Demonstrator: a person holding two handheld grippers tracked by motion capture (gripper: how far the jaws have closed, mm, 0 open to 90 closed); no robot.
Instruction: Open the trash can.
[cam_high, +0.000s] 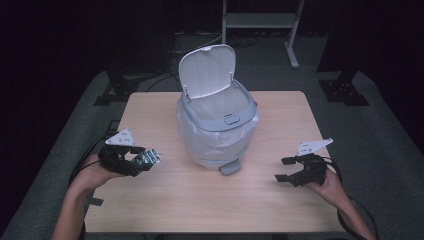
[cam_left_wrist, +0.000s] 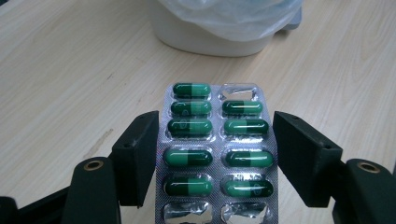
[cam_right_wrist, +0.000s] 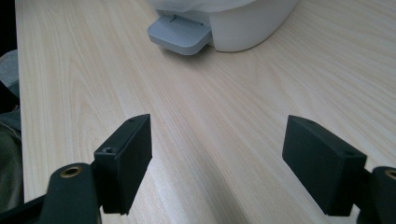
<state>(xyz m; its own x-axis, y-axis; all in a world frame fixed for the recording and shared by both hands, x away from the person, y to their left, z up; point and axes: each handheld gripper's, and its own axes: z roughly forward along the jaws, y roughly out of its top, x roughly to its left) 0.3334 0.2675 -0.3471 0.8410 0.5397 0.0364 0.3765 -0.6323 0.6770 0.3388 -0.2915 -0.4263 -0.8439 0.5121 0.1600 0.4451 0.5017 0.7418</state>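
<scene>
Your left gripper (cam_high: 145, 159) is clamped on a blister pack (cam_left_wrist: 215, 154) of green capsules, held above the table's (cam_high: 200, 200) left side, while your right gripper (cam_high: 286, 169) hangs with its jaws spread and nothing between them. Between the two stands a white pedal bin (cam_high: 217, 127), lid (cam_high: 206, 70) raised, plastic liner (cam_high: 210, 142) folded over its rim, grey pedal (cam_right_wrist: 180, 33) facing you. Several pockets of the pack are torn open, including both nearest ones.

At frame centre a matt white plastic pedal bin (cam_high: 216, 125) wears a thin translucent plastic liner (cam_high: 200, 142) on the pale smooth wood-grain table (cam_high: 190, 200), while the glossy crinkled silver foil blister strip of green capsules (cam_left_wrist: 215, 149) sits between matt black plastic jaws.
</scene>
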